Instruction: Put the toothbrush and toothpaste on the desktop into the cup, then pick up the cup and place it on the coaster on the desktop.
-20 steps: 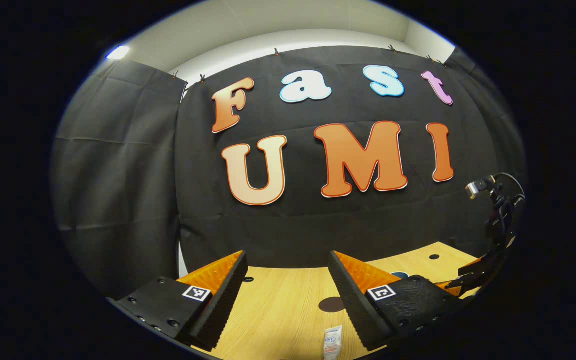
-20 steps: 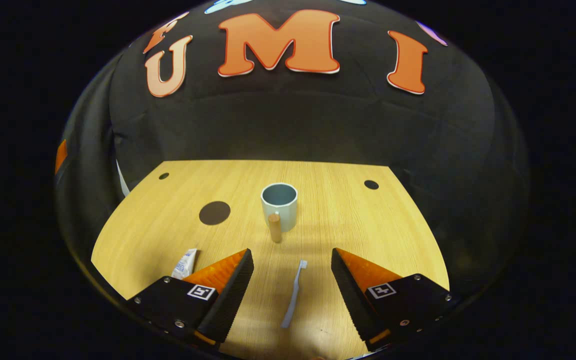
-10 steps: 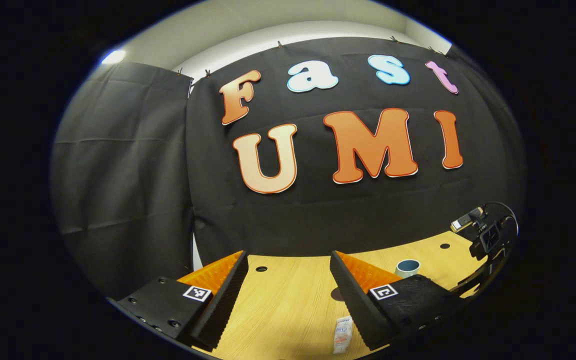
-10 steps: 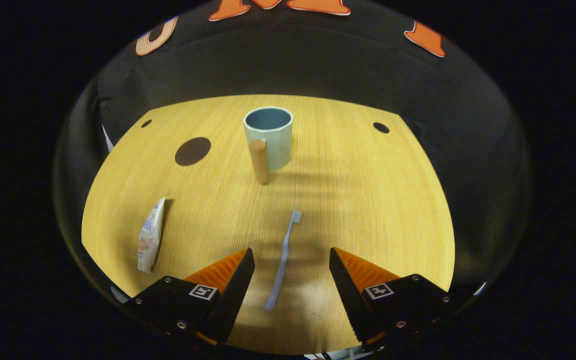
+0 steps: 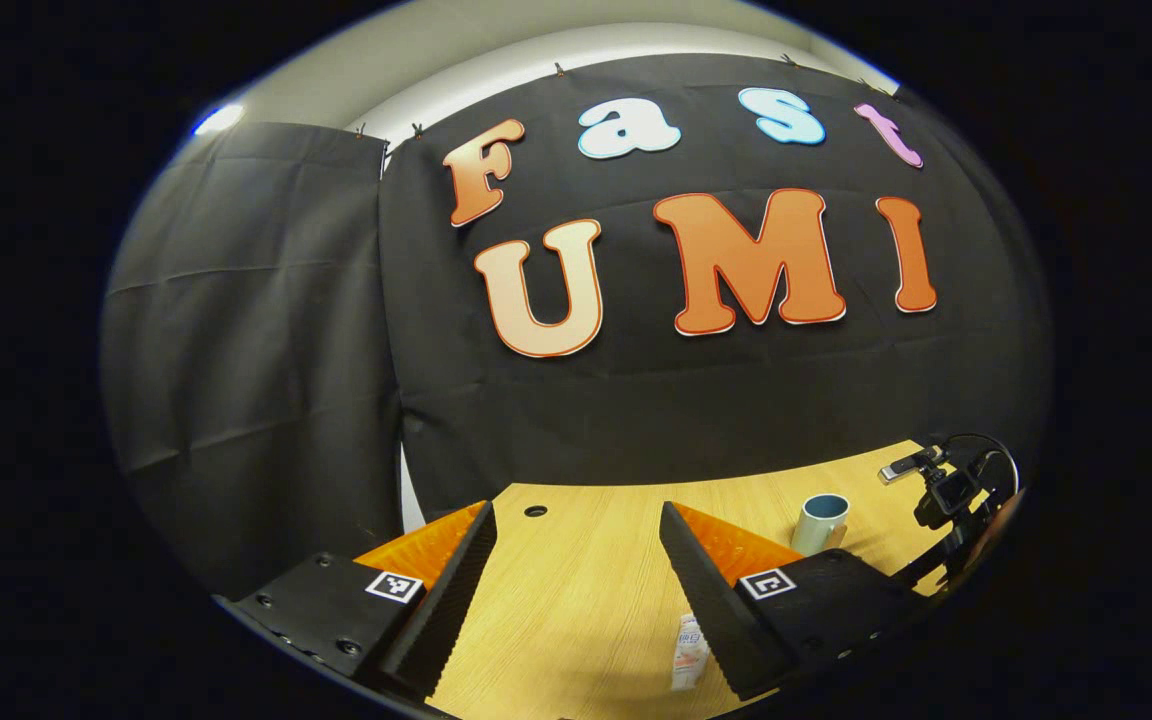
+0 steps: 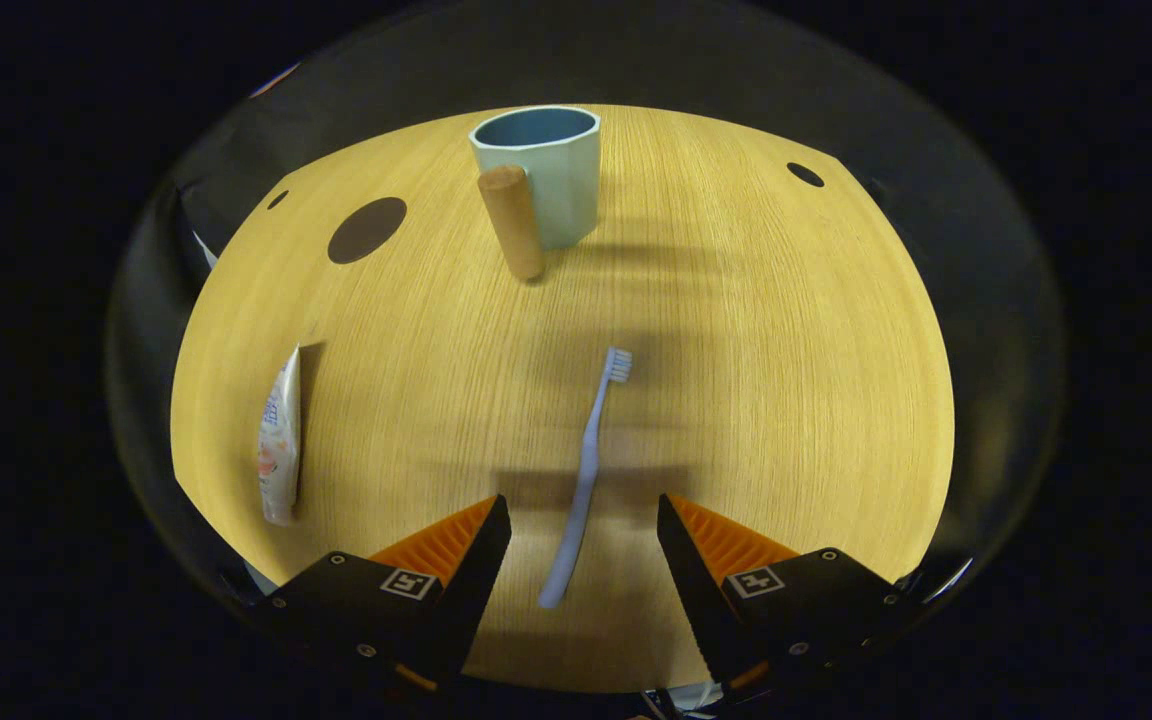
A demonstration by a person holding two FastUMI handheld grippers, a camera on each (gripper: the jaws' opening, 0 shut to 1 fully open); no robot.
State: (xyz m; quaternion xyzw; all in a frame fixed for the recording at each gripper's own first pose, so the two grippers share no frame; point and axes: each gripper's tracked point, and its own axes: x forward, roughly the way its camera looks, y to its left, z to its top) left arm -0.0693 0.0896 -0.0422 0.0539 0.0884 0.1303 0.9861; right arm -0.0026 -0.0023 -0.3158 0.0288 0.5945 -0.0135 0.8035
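On my right gripper view the toothbrush lies flat on the wooden desktop, its handle end reaching down into the gap between my right gripper's fingers and its bristle head pointing up and away from them, slightly to the right. Those jaws are spread wide and touch nothing; the handle sits between them with bare wood on both sides, nearer the left finger than the right. I cannot tell how high the tips hang above the wood.

Straight ahead of the jaws, well beyond the brush head, the cup stands upright with its mouth open and its wooden handle turned toward me. Left of the cup, the dark round coaster lies flat on the wood, apart from it. The toothpaste lies far out to the left of the left finger, lengthwise, near the desktop's edge.

On my left gripper view the left gripper is also spread open and holds nothing. The toothpaste shows low down, just beside the inner face of the right-hand finger. The cup stands beyond that finger, and further right I see the right gripper with its camera and cable.
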